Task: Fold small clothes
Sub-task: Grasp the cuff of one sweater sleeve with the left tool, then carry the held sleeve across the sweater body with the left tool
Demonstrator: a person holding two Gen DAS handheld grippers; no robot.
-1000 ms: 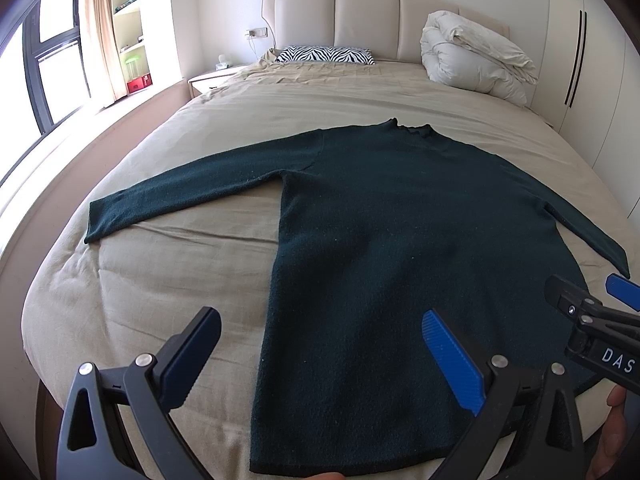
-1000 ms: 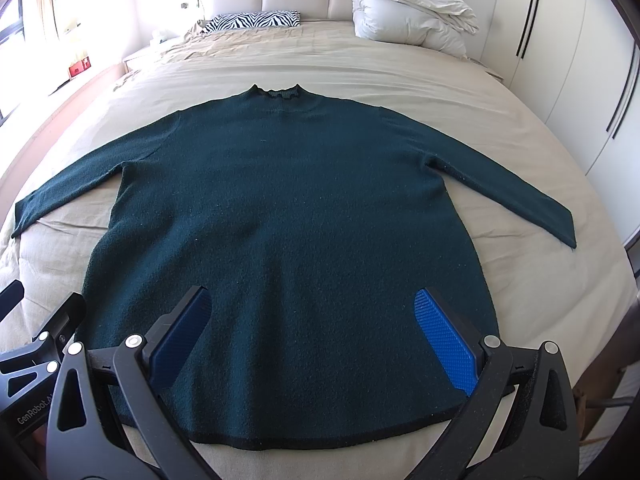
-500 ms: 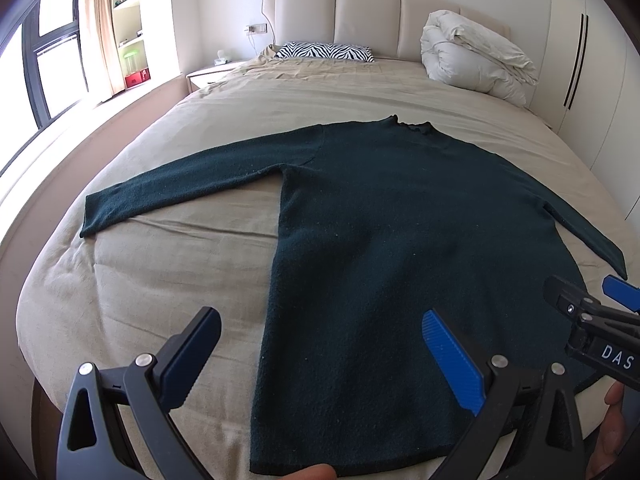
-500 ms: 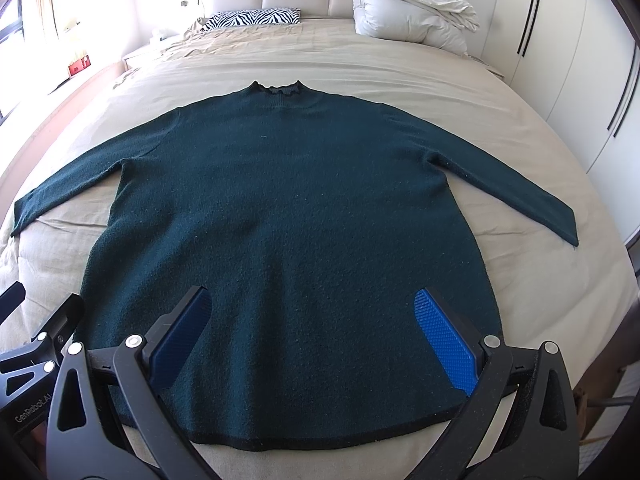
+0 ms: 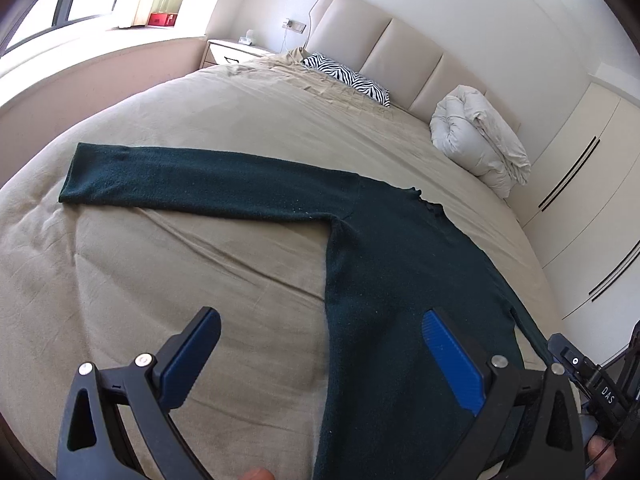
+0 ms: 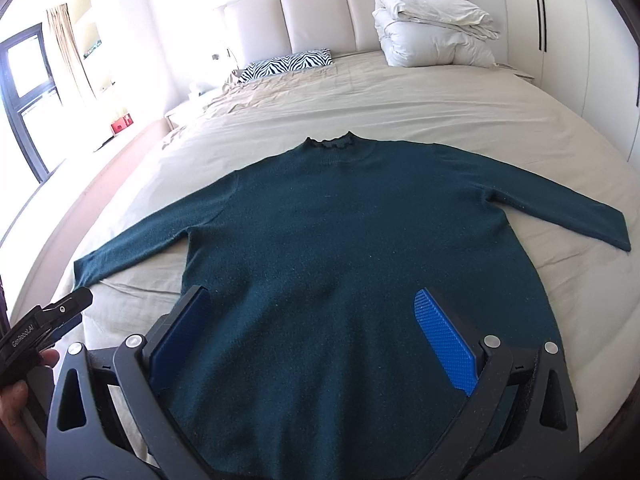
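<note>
the left gripper hangs with its fingers spread wide and holding nothing; the bare bed lies under one pad and the left side seam of the dark green sweater runs up between them. the right gripper is likewise wide and empty, its fingers straddling the lower body of the sweater just above the hem. beyond both pairs of fingers the sweater lies flat, front up, spread on the bed, with its left sleeve stretched out past the left fingers and its right sleeve out past the right ones, collar farthest away. it looks like a soft, limp knit, light but likely to sag and drag, so pinching a cuff or a hem corner would probably serve best. further off sit a zebra pillow and a rolled duvet.
</note>
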